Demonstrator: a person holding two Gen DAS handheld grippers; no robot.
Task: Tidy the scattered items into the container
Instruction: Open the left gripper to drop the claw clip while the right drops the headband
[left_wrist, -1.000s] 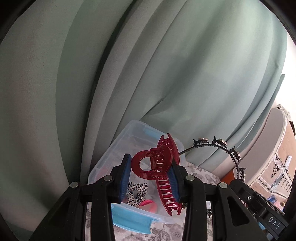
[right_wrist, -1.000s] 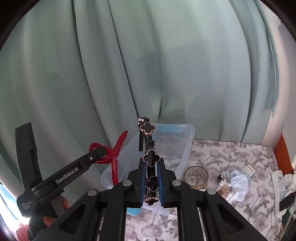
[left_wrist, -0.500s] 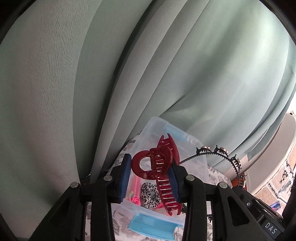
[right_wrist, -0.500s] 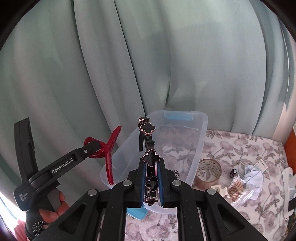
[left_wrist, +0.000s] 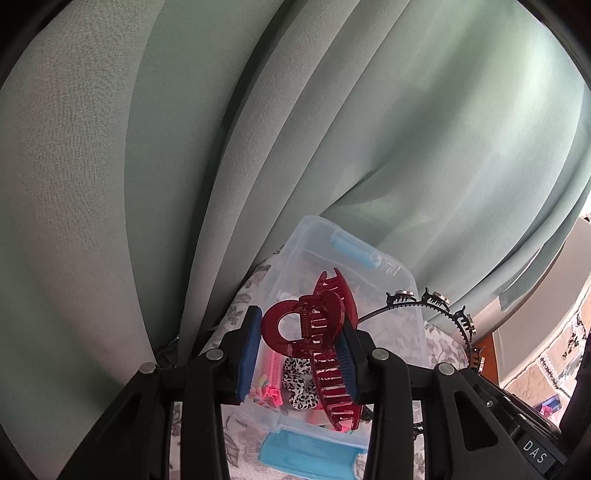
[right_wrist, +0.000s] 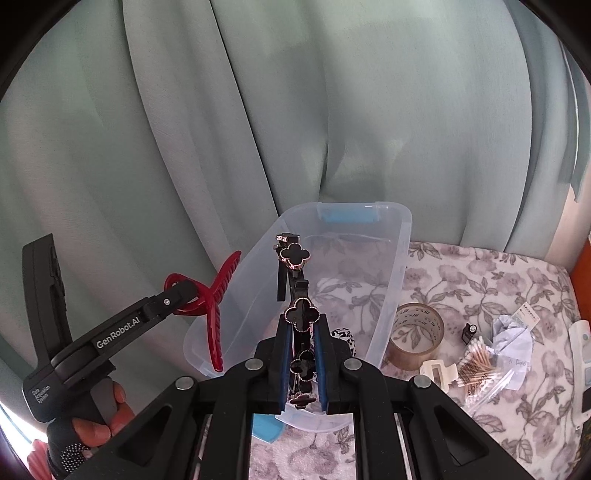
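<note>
Now both tongs loaded over bin (right_wrist: 399, 236) at bed's curtain edge: left tongs (left_wrist: 300, 352) pinch red claw clip (left_wrist: 325, 332), right tongs (right_wrist: 302, 369) clamp headband (right_wrist: 301, 314); held above opening, likely for drop-in.

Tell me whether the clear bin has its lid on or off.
Off. The clear bin is open on top: a spotted scrunchie and pink clips show inside, past its bare rim. No lid is in view.
</note>
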